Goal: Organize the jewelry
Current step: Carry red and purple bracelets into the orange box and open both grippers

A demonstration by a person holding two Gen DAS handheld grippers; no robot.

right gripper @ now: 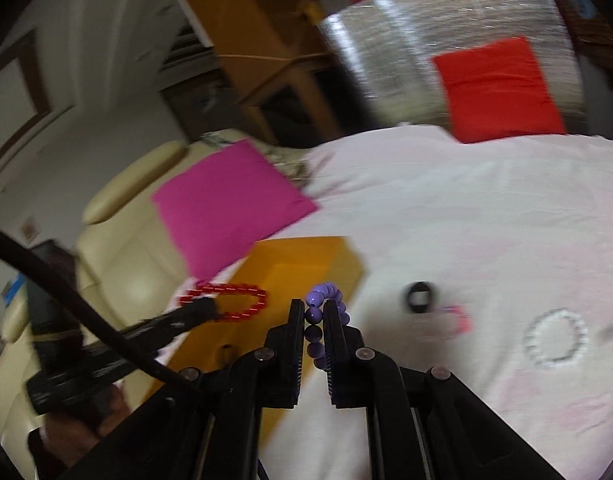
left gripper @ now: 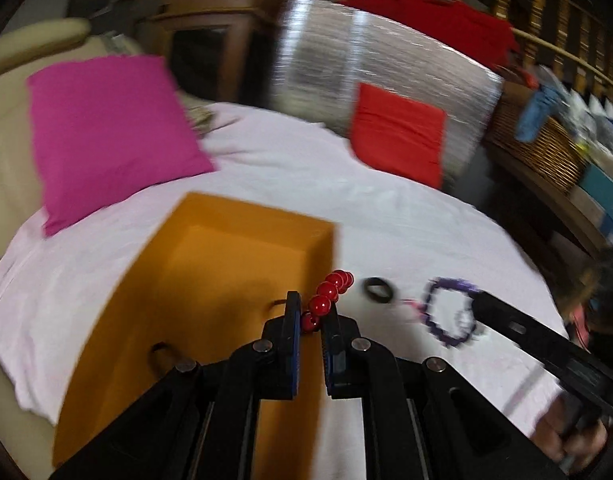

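Observation:
My left gripper (left gripper: 311, 311) is shut on a red bead bracelet (left gripper: 329, 295) and holds it over the right edge of an open orange box (left gripper: 210, 280). My right gripper (right gripper: 313, 312) is shut on a purple bead bracelet (right gripper: 321, 300) above the white cloth, just right of the box (right gripper: 306, 264). The right gripper and its purple bracelet (left gripper: 450, 312) also show in the left wrist view, and the left gripper's red bracelet (right gripper: 226, 300) in the right wrist view. A black ring (left gripper: 378, 290) (right gripper: 419, 297), a small pink piece (right gripper: 454, 318) and a white bead bracelet (right gripper: 554, 338) lie on the cloth.
A magenta pillow (left gripper: 106, 136) lies behind the box and a red pillow (left gripper: 398, 132) at the far side of the white cloth (left gripper: 306, 184). A cream sofa (right gripper: 118, 248) is at the left. A wicker basket (left gripper: 538, 148) stands at the right.

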